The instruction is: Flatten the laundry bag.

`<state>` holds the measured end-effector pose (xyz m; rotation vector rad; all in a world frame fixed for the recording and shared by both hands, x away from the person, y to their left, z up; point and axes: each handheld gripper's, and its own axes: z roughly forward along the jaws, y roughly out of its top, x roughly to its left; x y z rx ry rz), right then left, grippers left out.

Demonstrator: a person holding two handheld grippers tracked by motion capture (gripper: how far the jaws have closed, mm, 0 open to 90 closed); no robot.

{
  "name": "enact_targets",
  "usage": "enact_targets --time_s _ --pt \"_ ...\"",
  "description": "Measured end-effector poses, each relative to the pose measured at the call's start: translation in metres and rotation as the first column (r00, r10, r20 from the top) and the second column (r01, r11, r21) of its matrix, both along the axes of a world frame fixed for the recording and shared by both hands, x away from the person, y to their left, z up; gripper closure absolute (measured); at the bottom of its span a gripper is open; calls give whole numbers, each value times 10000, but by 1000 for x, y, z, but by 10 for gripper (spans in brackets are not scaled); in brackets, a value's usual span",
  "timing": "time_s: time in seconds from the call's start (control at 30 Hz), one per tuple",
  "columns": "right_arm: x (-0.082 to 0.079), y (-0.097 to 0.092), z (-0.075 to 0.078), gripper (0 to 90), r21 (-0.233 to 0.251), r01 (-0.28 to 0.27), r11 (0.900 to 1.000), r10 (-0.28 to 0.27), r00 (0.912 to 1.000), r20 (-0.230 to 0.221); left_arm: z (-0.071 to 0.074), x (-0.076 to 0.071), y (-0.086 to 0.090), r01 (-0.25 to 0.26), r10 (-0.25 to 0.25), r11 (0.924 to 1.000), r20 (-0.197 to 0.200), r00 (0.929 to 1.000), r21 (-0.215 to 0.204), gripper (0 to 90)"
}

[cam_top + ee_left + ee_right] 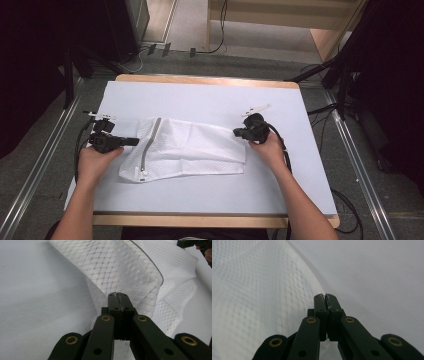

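A white mesh bag [195,147] with a grey zipper [150,144] lies flat across the middle of the white table [200,97]. At its left edge, my left gripper [132,141] is shut on the fabric beside the zipper. In the left gripper view the jaws [117,294] meet on a raised fold of mesh [117,267]. My right gripper [237,132] is shut on the bag's upper right corner. In the right gripper view its jaws [325,295] pinch the bag's edge, with the mesh [249,290] spreading to the left.
The tabletop has a wooden rim [200,220]. Cables [345,205] trail from both grippers over the table's sides. Metal floor rails [360,165] run along both sides. The right gripper [190,243] appears far off in the left gripper view.
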<state>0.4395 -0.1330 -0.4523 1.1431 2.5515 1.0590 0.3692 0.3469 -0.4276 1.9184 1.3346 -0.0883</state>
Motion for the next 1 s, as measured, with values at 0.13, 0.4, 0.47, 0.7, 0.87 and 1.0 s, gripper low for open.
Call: enact_targets --time_s 0.13,0.4,0.47,0.7,0.87,1.0 --pt "13 -7 2 900 223 278 9994 -278 9996 10 1 -3 4 -180 180 9998 75 9998 40 900" --pt "41 -1 0 900 7 438 9990 -438 9990 0 0 -10 10 -381 380 9992 80 9992 74 900" --pt "49 1 0 900 144 563 9983 -566 9982 199 1 -13 12 -507 506 9986 112 9987 125 900" --pt "74 15 -2 900 67 816 9966 -817 9966 93 2 -21 19 -842 838 9964 341 9959 119 900" --pt "76 21 -3 862 -112 1149 9933 -1142 9923 474 -1 -24 22 -1041 1036 9945 324 9941 133 855" --pt "73 20 4 762 -38 1331 9911 -1324 9881 787 -2 -25 23 -1120 1118 9937 283 9933 58 772"
